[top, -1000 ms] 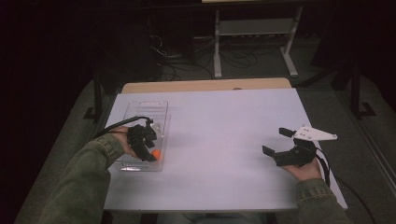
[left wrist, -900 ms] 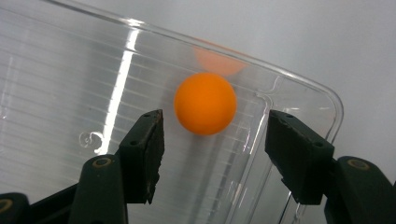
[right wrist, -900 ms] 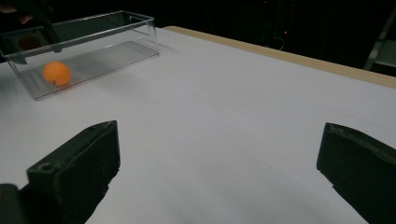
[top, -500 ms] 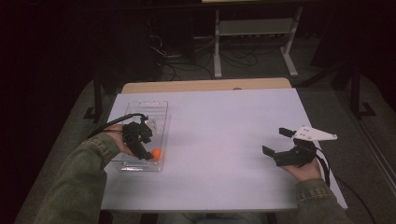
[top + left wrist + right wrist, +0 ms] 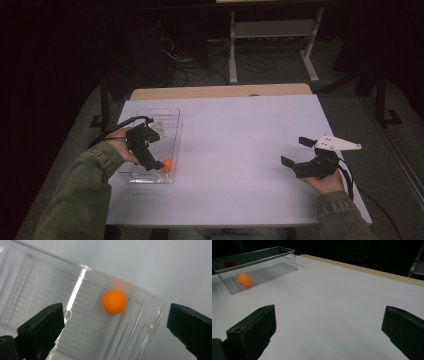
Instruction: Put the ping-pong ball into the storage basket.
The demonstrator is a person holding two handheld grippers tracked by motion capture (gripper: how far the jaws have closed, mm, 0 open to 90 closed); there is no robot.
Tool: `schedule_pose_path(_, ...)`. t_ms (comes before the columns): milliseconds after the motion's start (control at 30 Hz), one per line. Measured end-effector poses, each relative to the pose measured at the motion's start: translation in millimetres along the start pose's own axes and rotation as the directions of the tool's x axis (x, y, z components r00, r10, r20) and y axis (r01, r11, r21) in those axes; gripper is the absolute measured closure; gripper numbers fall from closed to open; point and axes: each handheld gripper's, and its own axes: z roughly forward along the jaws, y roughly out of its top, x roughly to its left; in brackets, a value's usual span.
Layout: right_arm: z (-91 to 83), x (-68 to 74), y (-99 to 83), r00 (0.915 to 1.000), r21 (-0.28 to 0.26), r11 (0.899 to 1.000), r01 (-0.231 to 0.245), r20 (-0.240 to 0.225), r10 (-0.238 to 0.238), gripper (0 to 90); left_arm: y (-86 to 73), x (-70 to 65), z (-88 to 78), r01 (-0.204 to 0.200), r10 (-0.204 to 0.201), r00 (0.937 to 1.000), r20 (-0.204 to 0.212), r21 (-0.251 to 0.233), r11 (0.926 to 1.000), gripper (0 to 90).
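Observation:
A small orange ball (image 5: 168, 164) lies inside a clear plastic box (image 5: 167, 120) at the table's left side, near the box's front end. In the left gripper view the ball (image 5: 114, 301) sits loose on the box's ribbed floor (image 5: 50, 290), free of both jaws. My left gripper (image 5: 152, 150) hangs over the box, pointing down; its jaws have just been opening and stand wide apart with nothing between them. My right gripper (image 5: 295, 152) rests open over the white table at the right. From the right gripper view the ball (image 5: 244, 280) and the box (image 5: 287, 251) lie far off.
The white tabletop (image 5: 240, 140) has a wooden strip (image 5: 220, 91) along its far edge. Beyond it stand a metal-legged stand (image 5: 270, 35) and cables on a dark floor. A cable (image 5: 120, 125) trails from the left gripper.
My left gripper has let go of the orange ball and risen above the box with its jaws spread. The ball now lies free in the box. My right hand has not moved.

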Motion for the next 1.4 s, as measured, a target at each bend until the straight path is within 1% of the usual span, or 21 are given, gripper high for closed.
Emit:
schedule_pose_path(67, 0.4, 0.0, 0.0, 1.0000, 0.002, 1.000, 0.003, 0.000, -0.003, 0.0, 0.5, -0.2, -2.9, 0.000, -0.001, 0.9999, -0.011, -0.017, 0.9999, 0.0)
schedule_pose_path(133, -0.3, 0.2, 0.2, 1.0000, 0.003, 1.000, 0.003, 0.000, -0.003, 0.0, -0.2, 0.4, -5.5, 0.010, -0.011, 0.9998, -0.019, -0.033, 0.9994, 0.0)
schedule_pose_path(267, -2.7, -0.8, 0.6, 1.0000, -0.011, 1.000, 0.000, 0.006, 0.000, 0.0, -3.0, -1.3, -10.2, 0.010, -0.012, 0.9994, -0.033, -0.058, 0.9983, 0.0)
schedule_pose_path(400, -2.8, -1.2, 0.6, 1.0000, -0.010, 1.000, 0.000, 0.007, 0.000, 0.0, -7.3, -3.0, -15.7, 0.022, -0.027, 0.9986, -0.045, -0.099, 0.9948, 0.0)
schedule_pose_path(500, -2.5, -0.2, 0.9, 1.0000, -0.008, 1.000, 0.001, 0.007, -0.001, 0.0, -11.3, -3.1, -18.8, 0.031, -0.037, 0.9983, -0.044, -0.131, 0.9908, 0.0)
schedule_pose_path(600, -2.4, -0.1, 0.9, 1.0000, -0.008, 1.000, 0.002, 0.007, -0.002, 0.0, -15.7, -5.0, -21.2, 0.039, -0.047, 0.9979, -0.044, -0.172, 0.9844, 0.0)
schedule_pose_path(733, -1.7, -0.6, 0.5, 1.0000, -0.005, 1.000, 0.000, 0.008, 0.000, 0.0, -22.3, -5.3, -22.2, 0.053, -0.066, 0.9961, -0.058, -0.197, 0.9789, 0.0)
schedule_pose_path(867, -1.7, -0.3, 0.6, 1.0000, -0.004, 1.000, 0.002, 0.009, -0.002, 0.0, -27.6, -6.9, -23.8, 0.066, -0.085, 0.9936, -0.074, -0.229, 0.9712, 0.0)
schedule_pose_path(933, -1.8, -0.2, 0.6, 1.0000, -0.005, 1.000, 0.001, 0.009, -0.001, 0.0, -29.8, -9.2, -24.8, 0.065, -0.087, 0.9927, -0.083, -0.238, 0.9690, 0.0)
schedule_pose_path(1000, -2.0, -0.2, 0.7, 1.0000, -0.006, 1.000, 0.002, 0.009, -0.002, 0.0, -31.7, -11.2, -25.7, 0.073, -0.097, 0.9920, -0.081, -0.255, 0.9642, 0.0)
schedule_pose_path(1100, -1.8, -0.2, 0.6, 1.0000, -0.004, 1.000, 0.003, 0.008, -0.003, 0.0, -34.9, -13.1, -26.8, 0.076, -0.104, 0.9901, -0.095, -0.265, 0.9612, 0.0)
schedule_pose_path(1267, -1.7, -0.2, 0.6, 1.0000, -0.003, 1.000, 0.002, 0.009, -0.002, 0.0, -41.9, -14.9, -26.6, 0.092, -0.128, 0.9853, -0.113, -0.277, 0.9563, 0.0)
schedule_pose_path(1333, -1.7, -0.2, 0.5, 0.9999, -0.004, 1.000, 0.002, 0.010, -0.002, 0.0, -44.6, -16.1, -27.0, 0.099, -0.138, 0.9828, -0.122, -0.285, 0.9534, 0.0)
schedule_pose_path(1400, -1.7, -0.1, 0.6, 0.9999, -0.004, 1.000, 0.003, 0.010, -0.003, 0.0, -47.3, -16.9, -27.9, 0.105, -0.149, 0.9805, -0.128, -0.298, 0.9487, 0.0)
